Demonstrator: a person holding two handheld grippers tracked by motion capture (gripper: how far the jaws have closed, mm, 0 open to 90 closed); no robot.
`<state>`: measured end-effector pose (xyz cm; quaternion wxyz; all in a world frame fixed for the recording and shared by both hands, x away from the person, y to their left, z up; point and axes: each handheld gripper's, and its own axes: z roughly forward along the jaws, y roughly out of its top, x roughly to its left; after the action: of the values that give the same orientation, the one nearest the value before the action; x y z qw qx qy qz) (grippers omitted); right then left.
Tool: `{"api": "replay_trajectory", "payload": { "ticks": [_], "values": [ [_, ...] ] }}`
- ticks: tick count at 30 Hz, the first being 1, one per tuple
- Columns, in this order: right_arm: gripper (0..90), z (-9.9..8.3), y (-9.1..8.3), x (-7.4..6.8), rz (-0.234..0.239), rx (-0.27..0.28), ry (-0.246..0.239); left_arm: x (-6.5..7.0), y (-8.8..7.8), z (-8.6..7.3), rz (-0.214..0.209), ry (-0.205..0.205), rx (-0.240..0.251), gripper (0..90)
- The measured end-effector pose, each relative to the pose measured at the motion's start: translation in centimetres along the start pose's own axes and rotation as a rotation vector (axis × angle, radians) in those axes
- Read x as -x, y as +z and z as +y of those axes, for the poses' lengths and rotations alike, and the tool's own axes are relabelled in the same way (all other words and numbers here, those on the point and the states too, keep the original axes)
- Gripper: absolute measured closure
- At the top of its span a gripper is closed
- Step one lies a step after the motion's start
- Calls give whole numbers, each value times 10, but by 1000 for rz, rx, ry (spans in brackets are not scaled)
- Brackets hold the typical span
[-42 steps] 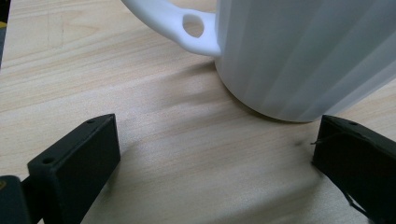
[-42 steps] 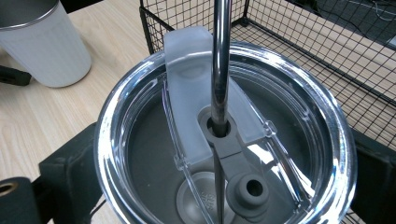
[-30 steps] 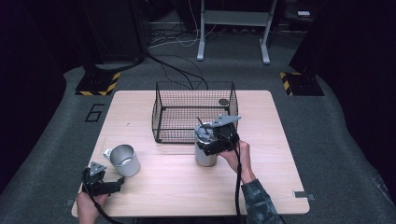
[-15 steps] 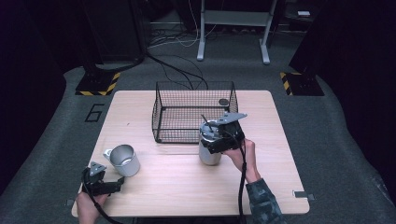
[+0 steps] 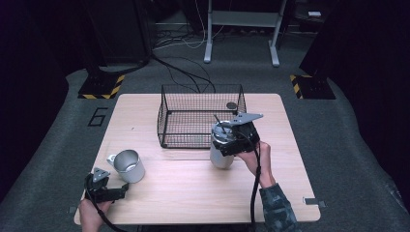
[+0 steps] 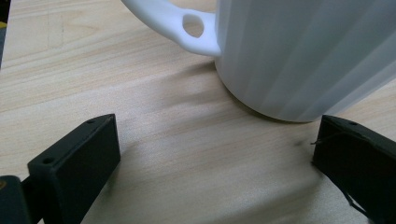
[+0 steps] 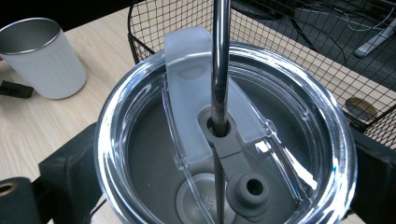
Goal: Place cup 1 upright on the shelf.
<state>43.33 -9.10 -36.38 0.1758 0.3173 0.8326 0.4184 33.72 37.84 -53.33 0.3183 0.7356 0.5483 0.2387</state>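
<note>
A steel tumbler (image 5: pixel 220 157) with a clear lid (image 7: pixel 299 140) and a metal straw (image 7: pixel 220 56) stands just in front of the black wire basket (image 5: pixel 203 140). My right gripper (image 5: pixel 226 141) is shut on its upper part, one jaw on each side of the lid. I cannot tell whether its base touches the table. At the front left, a white mug with a steel rim (image 5: pixel 128 166) stands upright, handle to the left. My left gripper (image 5: pixel 122 191) lies low just in front of it, open, with its jaws wide apart and the mug's base (image 6: pixel 299 51) beyond them.
The wooden table (image 5: pixel 193 193) has bare room between mug and tumbler. The basket (image 7: pixel 289 42) is open-topped; a small round disc (image 5: pixel 231 105) lies at its far right corner. Dark floor, cables and stand legs surround the table.
My right gripper has carried the tumbler a little to the right, along the basket's front. The left gripper and the mug have stayed put.
</note>
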Motion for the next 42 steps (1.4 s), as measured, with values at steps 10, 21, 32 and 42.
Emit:
{"api": "replay_trajectory", "payload": {
  "ticks": [10, 21, 32, 42],
  "values": [
    [34, 4, -8, 4, -2, -6, 15, 0, 0, 0, 0, 0, 0, 5],
    [34, 8, -19, 11, -8, -3, 11, 0, 0, 0, 0, 0, 0, 5],
    [34, 17, -31, 15, -15, -3, 7, 0, 0, 0, 0, 1, -1, 5],
    [34, 28, -44, 21, -26, 11, 8, 0, 0, 0, 0, 1, 0, 5]
  ]
}}
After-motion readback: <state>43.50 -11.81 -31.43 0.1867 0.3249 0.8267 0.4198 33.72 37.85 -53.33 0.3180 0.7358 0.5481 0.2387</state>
